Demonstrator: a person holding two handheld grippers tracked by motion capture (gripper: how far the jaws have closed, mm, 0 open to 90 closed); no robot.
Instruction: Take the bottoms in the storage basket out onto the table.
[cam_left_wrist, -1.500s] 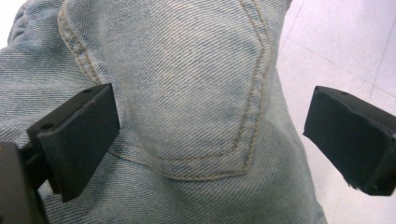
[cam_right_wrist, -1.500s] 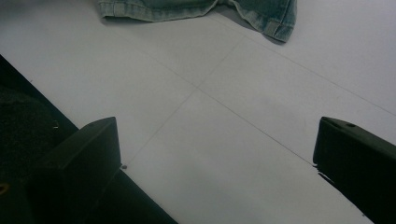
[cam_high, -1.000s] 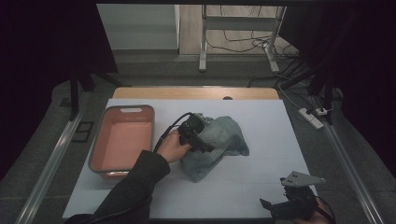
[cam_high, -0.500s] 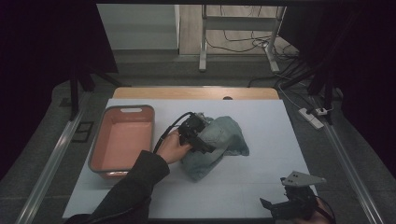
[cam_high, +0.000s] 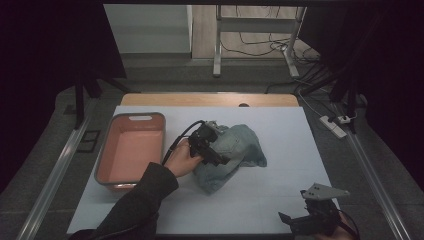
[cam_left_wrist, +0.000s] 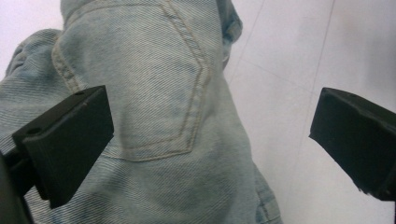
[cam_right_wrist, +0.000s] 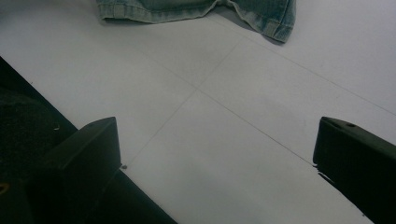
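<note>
L jaws stood wide apart, nothing between them yet. In the left gripper view they straddled the back pocket (cam_left_wrist: 154, 93) of the denim garment (cam_left_wrist: 140, 140), one jaw over the cloth, the other out over bare table. Whether that jaw touched the fabric I couldn't tell. The left gripper (cam_high: 212, 150) sat on the garment's near-left part in the high view, the person's hand (cam_high: 182, 159) just behind it.

The denim garment lay bunched mid-table on the white table top (cam_high: 280, 125), just right of the pink bin (cam_high: 131, 150), which looked empty.

R jaws also wide, holding nothing. The right gripper (cam_high: 295, 221) waited at the near-right edge of the table, well apart from the cloth, whose hem showed at the far end of its view.

Judgement: step in hand was the grasp approach, L side, prob. w/ the bin as goal. Next move would need the L jaws lowered onto a fold and closed on enough cloth to lift w/o slipping; R may have to come over to take the trailing end.
</note>
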